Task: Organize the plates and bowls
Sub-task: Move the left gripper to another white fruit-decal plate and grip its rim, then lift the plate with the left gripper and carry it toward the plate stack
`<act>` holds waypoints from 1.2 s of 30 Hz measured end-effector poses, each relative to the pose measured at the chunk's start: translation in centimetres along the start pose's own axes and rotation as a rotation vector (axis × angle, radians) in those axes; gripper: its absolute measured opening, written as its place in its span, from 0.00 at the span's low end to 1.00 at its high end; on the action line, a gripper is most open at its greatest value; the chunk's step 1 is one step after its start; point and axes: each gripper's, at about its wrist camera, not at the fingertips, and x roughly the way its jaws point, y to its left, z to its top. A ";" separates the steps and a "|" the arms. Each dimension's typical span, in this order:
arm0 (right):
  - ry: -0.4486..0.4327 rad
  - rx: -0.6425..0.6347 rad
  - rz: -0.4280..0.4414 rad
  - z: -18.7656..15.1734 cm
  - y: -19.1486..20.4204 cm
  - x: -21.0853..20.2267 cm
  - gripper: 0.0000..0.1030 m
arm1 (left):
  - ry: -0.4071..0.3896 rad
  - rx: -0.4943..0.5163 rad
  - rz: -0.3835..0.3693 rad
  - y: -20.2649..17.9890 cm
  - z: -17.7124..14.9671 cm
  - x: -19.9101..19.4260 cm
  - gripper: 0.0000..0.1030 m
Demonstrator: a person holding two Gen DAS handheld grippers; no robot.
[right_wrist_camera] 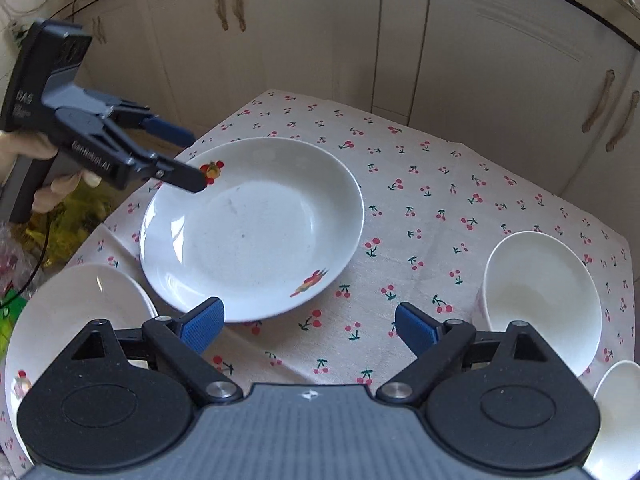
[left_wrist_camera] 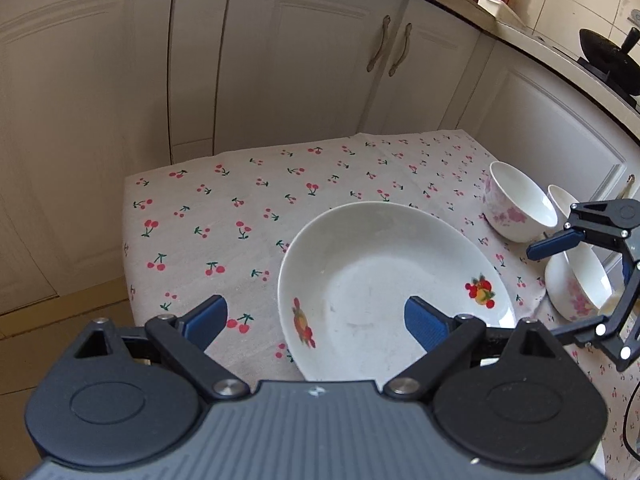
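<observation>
Left wrist cam: my left gripper (left_wrist_camera: 316, 322) right up front, jaws spread wide, nothing gripped. Near rim of big fruit-print plate (left_wrist_camera: 394, 292) sits between pads, one pad over cherry tablecloth (left_wrist_camera: 208, 216), other over plate well. Bowls (left_wrist_camera: 520, 208) off right, right gripper (left_wrist_camera: 580, 256) hovering there.

Right wrist cam: right gripper (right_wrist_camera: 310, 326) also gaping, empty, only cloth between pads. Plate (right_wrist_camera: 256, 228) ahead-left; left gripper (right_wrist_camera: 188, 156) straddles its far-left rim. Left hand's nearer, I reckon it takes the plate.
</observation>
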 end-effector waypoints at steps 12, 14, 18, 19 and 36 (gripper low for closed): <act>0.009 -0.212 0.024 -0.1 2.2 3.5 0.81 | 0.084 0.000 -0.029 -0.9 1.6 3.4 0.83; -0.002 -0.233 0.028 -0.2 2.4 3.7 0.81 | 0.097 0.003 -0.037 -1.0 1.7 3.8 0.82; -0.019 -0.272 0.048 -0.2 2.9 4.0 0.81 | 0.111 0.006 -0.050 -0.8 2.0 4.2 0.82; -0.022 -0.279 0.052 -0.2 2.9 4.0 0.81 | 0.111 0.009 -0.054 -0.8 2.0 4.2 0.81; 0.001 -0.268 0.069 0.2 2.8 5.2 0.82 | 0.149 0.068 -0.076 -1.2 2.6 4.8 0.79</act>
